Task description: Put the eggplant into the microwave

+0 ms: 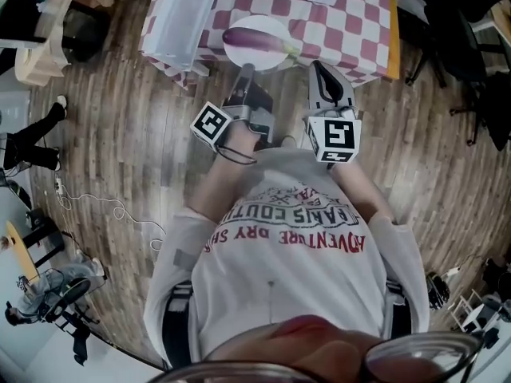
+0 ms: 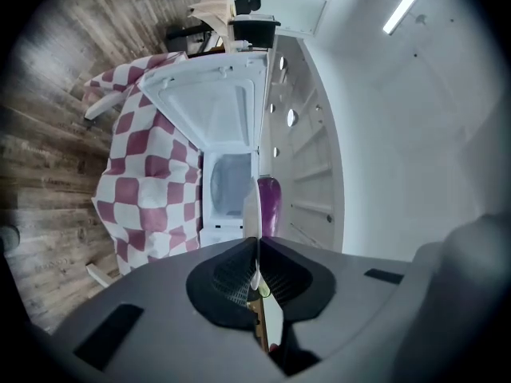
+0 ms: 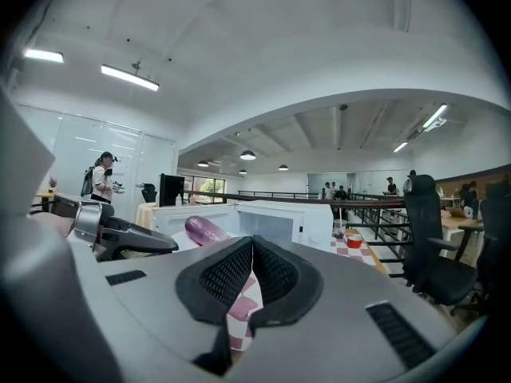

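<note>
As the head view looks down, the left gripper (image 1: 245,73) clamps a plate (image 1: 260,24) carrying the eggplant (image 1: 254,39). In the left gripper view, the plate sits edge-on between the jaws, facing the open microwave (image 2: 230,183). In the right gripper view, the right gripper (image 3: 252,244) is clenched and empty.

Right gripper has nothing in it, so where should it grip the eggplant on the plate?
Probably the thick middle of the eggplant, coming from above on the near right. Open the right gripper and set its jaws across the width. The eggplant lies flat across the plate, which the left gripper holds by its near rim, stem end right.
</note>
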Demonstrator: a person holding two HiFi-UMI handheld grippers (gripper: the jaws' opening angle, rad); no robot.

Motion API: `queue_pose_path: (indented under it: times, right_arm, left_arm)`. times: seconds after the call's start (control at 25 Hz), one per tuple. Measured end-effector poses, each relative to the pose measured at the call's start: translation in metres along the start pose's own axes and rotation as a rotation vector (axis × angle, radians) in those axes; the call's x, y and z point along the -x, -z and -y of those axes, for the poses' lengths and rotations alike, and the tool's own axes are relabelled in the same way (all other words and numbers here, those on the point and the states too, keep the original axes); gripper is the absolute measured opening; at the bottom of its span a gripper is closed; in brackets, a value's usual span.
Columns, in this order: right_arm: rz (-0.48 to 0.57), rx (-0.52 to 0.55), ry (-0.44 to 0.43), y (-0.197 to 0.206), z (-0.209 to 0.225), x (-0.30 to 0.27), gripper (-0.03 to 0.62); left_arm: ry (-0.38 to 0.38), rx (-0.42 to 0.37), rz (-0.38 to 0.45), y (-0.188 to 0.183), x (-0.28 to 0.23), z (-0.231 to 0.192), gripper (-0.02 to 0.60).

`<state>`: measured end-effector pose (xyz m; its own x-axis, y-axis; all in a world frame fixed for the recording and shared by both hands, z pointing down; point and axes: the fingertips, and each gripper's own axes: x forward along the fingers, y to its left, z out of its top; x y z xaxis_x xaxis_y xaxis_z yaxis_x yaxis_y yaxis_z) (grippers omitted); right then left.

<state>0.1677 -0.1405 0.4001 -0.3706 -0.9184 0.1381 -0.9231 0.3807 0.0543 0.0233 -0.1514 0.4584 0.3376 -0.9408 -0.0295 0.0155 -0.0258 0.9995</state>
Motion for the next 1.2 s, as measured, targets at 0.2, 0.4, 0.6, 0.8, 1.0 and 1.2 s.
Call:
queue_pose_path:
  times: [0.2, 0.4, 0.6, 0.8, 1.0, 1.2]
  right_arm:
    - [-0.025, -0.033, -0.03, 0.012, 0.021, -0.03, 0.026]
    - [-0.05, -0.035, -0.029, 0.017, 0.035, -0.067, 0.026]
    - [-0.059, -0.022, 0.006, 0.01, 0.054, -0.112, 0.026]
    - [-0.084, -0.036, 0.052, 0.012, 0.073, -0.175, 0.026]
    - [-0.115, -0.053, 0.068, 0.015, 0.075, -0.234, 0.026]
    - [-0.121, -0.081, 0.078, 0.016, 0.077, -0.278, 0.026]
  left_arm:
    - [-0.026, -0.001, 0.008, 0.001, -0.036, -0.007, 0.031]
    - [-0.049, 0.008, 0.003, -0.012, -0.077, -0.017, 0.031]
    - [-0.083, 0.029, -0.019, -0.033, -0.129, -0.031, 0.032]
    - [-0.107, 0.025, -0.058, -0.062, -0.188, -0.045, 0.031]
    - [-0.134, 0.036, -0.088, -0.094, -0.235, -0.061, 0.031]
    - [-0.156, 0.028, -0.11, -0.119, -0.268, -0.08, 0.031]
